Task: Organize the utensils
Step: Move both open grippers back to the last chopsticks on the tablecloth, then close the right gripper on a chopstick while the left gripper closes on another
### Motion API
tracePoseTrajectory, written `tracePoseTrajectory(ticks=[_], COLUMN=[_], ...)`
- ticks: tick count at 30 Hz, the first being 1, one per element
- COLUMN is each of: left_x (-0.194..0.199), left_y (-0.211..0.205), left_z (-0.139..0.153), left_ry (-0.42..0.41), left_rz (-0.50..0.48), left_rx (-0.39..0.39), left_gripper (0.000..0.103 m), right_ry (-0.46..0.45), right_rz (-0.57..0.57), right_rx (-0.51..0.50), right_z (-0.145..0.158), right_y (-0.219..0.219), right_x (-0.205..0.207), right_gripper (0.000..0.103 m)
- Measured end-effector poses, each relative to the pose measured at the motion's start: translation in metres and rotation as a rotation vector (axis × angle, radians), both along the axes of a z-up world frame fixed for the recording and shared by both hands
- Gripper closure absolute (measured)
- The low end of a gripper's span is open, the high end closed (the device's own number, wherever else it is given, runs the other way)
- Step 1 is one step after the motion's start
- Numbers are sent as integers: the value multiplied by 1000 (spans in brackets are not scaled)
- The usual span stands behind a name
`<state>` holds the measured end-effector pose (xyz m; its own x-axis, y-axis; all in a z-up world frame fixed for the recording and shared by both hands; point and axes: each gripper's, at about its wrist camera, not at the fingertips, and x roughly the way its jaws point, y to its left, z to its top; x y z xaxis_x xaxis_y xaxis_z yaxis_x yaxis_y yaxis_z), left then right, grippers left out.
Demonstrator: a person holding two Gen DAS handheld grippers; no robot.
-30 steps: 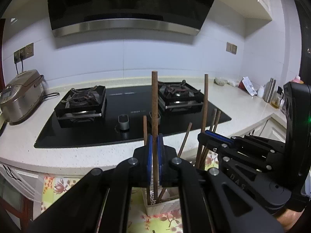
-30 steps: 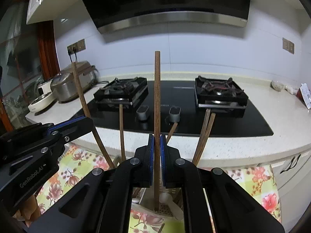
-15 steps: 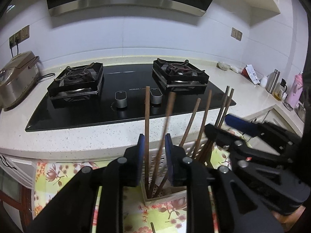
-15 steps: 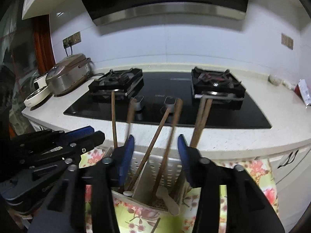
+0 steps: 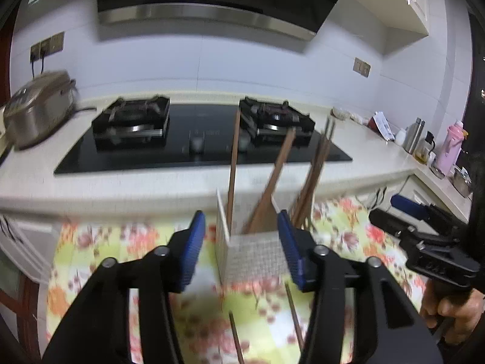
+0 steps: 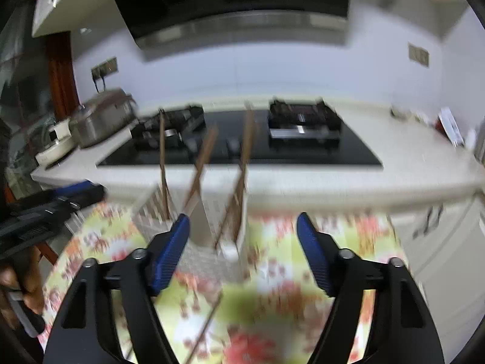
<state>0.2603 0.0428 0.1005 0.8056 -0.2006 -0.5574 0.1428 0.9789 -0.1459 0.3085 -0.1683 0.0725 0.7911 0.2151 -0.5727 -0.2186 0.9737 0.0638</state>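
Observation:
A white perforated utensil holder (image 5: 253, 253) stands on a floral tablecloth (image 5: 91, 248) and holds several brown wooden chopsticks (image 5: 233, 166). My left gripper (image 5: 242, 250) is open and empty, just in front of the holder. My right gripper (image 6: 242, 251) is open and empty, with the holder (image 6: 209, 254) slightly left of centre and chopsticks (image 6: 244, 163) standing in it. Loose chopsticks lie on the cloth in the left wrist view (image 5: 292, 312) and in the right wrist view (image 6: 206, 324). The right gripper shows at the right of the left wrist view (image 5: 424, 236).
A black gas hob (image 5: 197, 139) sits on the white counter (image 5: 151, 182) behind the cloth. A rice cooker (image 5: 39, 106) stands at the left. Bottles and a pink flask (image 5: 451, 145) stand at the far right. A range hood hangs above.
Both grippers have let go of their chopsticks, which now stand in the holder. Both have opened wide and pulled back and down from the holder.

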Motion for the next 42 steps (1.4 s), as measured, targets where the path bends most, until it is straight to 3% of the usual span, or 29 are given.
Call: tracePoseTrajectory(ticks=[7, 11, 14, 17, 21, 29, 36, 42], left_x=[-54, -67, -68, -66, -61, -52, -47, -46], left_y=[-6, -13, -18, -25, -29, -33, -30, -20], left_z=[-87, -131, -147, -153, -164, -171, -171, -170], left_ry=[148, 247, 279, 290, 320, 339, 331, 338], left_rz=[24, 10, 11, 6, -2, 3, 21, 31], left_rx=[41, 63, 87, 133, 155, 180, 217, 203], left_gripper=[51, 51, 53, 55, 69, 70, 92, 97], right_ry=[246, 306, 320, 333, 344, 339, 340, 324], right_rz=[10, 27, 44, 54, 35, 33, 42, 108], right_rx=[19, 7, -29, -47, -71, -110, -153, -168], right_z=[-100, -126, -133, -138, -148, -154, -161, -159], right_y=[-2, 9, 24, 36, 39, 46, 54, 61], right_x=[-32, -40, -40, -39, -32, -21, -19, -23], right_gripper=[29, 29, 29, 29, 29, 29, 33, 59])
